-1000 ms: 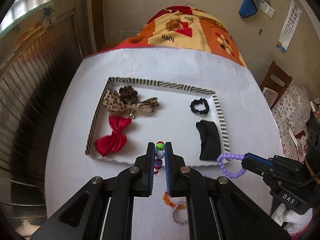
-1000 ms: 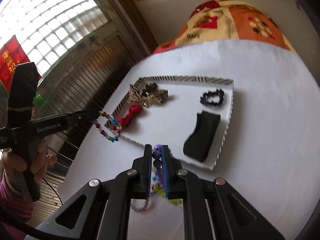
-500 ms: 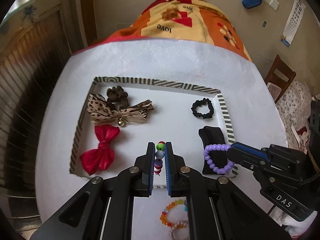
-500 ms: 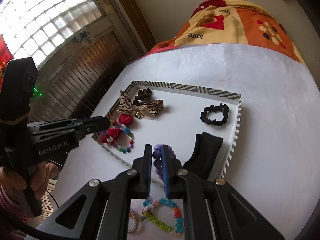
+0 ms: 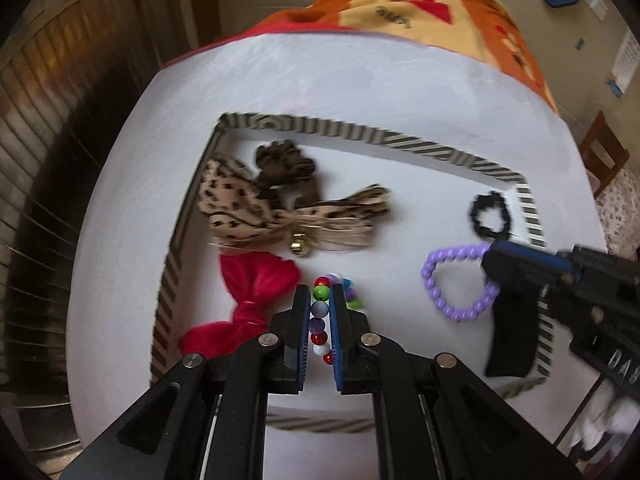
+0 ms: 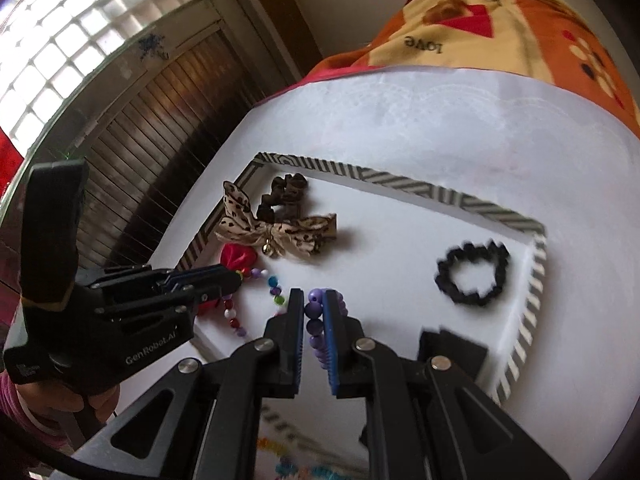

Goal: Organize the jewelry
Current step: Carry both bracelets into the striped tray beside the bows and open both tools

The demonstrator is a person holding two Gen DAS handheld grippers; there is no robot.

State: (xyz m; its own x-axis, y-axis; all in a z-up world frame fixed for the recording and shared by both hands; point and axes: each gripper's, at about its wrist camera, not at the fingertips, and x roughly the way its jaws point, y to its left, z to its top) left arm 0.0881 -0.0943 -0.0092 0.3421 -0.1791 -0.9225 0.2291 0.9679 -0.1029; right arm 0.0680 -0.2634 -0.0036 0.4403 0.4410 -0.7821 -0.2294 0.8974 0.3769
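Observation:
My left gripper (image 5: 320, 300) is shut on a multicoloured bead bracelet (image 5: 319, 322) and holds it over the near middle of the striped-rim white tray (image 5: 360, 136). It also shows in the right wrist view (image 6: 234, 278). My right gripper (image 6: 313, 304) is shut on a purple bead bracelet (image 6: 314, 326) and holds it over the tray's near right part. That bracelet (image 5: 456, 280) and gripper (image 5: 494, 264) show in the left wrist view.
In the tray lie a leopard-print bow (image 5: 288, 216), a brown scrunchie (image 5: 284, 164), a red bow (image 5: 248, 300), a black scrunchie (image 5: 490, 216) and a black cloth piece (image 5: 512, 332). More beaded bracelets (image 6: 296, 468) lie on the white table in front of the tray. A patterned blanket (image 5: 432, 4) lies beyond.
Both grippers have moved forward over the tray, carrying their bracelets with them. The tray's contents have not moved.

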